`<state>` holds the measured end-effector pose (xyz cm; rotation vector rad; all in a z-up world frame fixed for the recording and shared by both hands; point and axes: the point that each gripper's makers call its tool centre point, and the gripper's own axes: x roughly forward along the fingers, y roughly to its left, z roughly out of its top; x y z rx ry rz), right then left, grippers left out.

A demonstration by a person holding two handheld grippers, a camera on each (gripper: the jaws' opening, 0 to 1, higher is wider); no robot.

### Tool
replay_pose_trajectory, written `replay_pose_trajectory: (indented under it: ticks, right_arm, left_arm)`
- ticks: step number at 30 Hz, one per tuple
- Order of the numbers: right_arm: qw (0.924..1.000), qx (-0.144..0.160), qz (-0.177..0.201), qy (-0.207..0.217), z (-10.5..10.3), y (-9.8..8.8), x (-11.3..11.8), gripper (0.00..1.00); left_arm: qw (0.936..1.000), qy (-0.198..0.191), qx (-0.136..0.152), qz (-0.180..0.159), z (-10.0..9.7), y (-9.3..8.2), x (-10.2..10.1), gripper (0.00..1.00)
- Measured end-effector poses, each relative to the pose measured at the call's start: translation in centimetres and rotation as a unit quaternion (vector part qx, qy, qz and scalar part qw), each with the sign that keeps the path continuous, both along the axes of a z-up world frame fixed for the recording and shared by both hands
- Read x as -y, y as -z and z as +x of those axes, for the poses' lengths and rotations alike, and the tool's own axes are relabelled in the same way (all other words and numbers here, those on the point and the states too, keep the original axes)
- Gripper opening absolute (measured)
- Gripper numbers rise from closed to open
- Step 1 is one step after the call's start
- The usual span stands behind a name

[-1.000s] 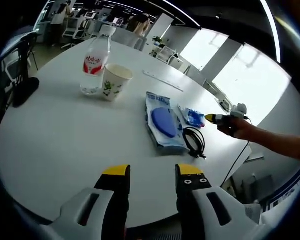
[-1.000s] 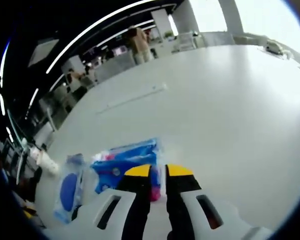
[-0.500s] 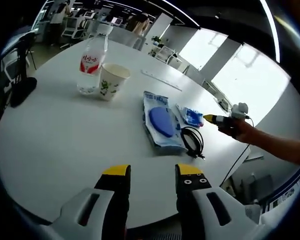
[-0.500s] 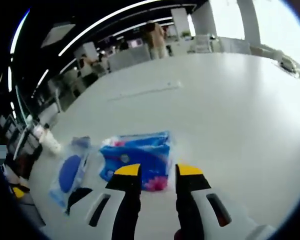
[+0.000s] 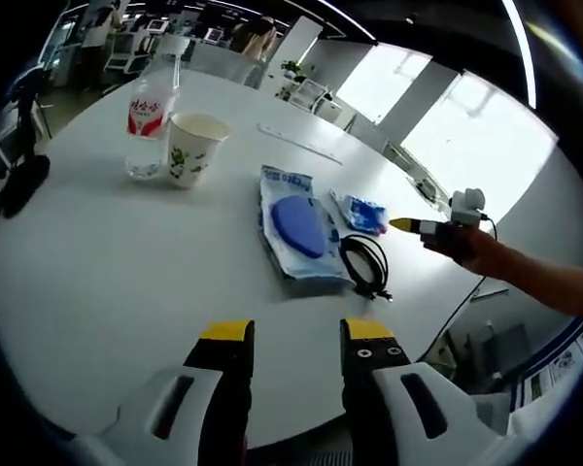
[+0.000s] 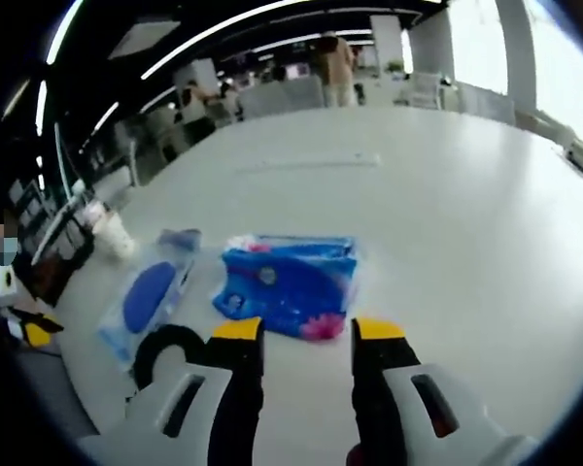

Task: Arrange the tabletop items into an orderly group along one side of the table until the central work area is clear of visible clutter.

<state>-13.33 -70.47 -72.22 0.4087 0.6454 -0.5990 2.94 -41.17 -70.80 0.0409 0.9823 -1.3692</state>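
The small blue packet (image 6: 290, 283) lies flat on the white desk (image 6: 447, 214) just beyond the right gripper (image 6: 306, 332), whose yellow-tipped fingers (image 6: 237, 330) stand apart with nothing between them. It looks like a soft plastic pack of tissues: light, crinkly, a bit slippery, likely to squash rather than break. I would take it across its near edge or a short side, low to the desk, so the film does not slide out of the grip.

To its left sits a larger clear pouch with a blue oval (image 6: 148, 296) inside, also soft and floppy, best pinched at a border. Nearer, a coiled black cable (image 6: 165, 345) lies beside that pouch; it is limp and will trail if lifted by one loop.

In the left gripper view the same three things cluster near the desk's right side: pouch (image 5: 296, 228), packet (image 5: 361, 212), cable (image 5: 366, 265). Far off to the left stand a water bottle (image 5: 148, 121) and a paper cup (image 5: 192, 148), touching or nearly so. The left gripper (image 5: 286, 335) hangs over bare desk, fingers open and empty.

Compared with a second ago, the right fingers have gone from nearly closed at the packet to spread apart, and the gripper has drawn back from it.
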Motion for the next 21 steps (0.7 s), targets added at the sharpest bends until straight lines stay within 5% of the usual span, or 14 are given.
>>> replay_pose_trajectory:
  ticks: [6,13,21]
  right_arm:
    - [0.9996,-0.016,-0.013,-0.019,-0.1,-0.2,-0.9,0.37]
    - [0.9996,-0.006,-0.007,-0.027,-0.2,-0.6,-2.4,0.30]
    - [0.9993,0.001,0.002,-0.038,-0.1,-0.2,-4.5,0.35]
  left_arm:
    - [0.9999,0.013,-0.005,0.008,-0.6,0.5,1.0,0.33]
    - [0.9995,0.023,-0.016,0.012,-1.6,1.0,1.9,0.33]
    - [0.9990,0.025,-0.030,0.019,-2.5,1.6,2.5,0.33]
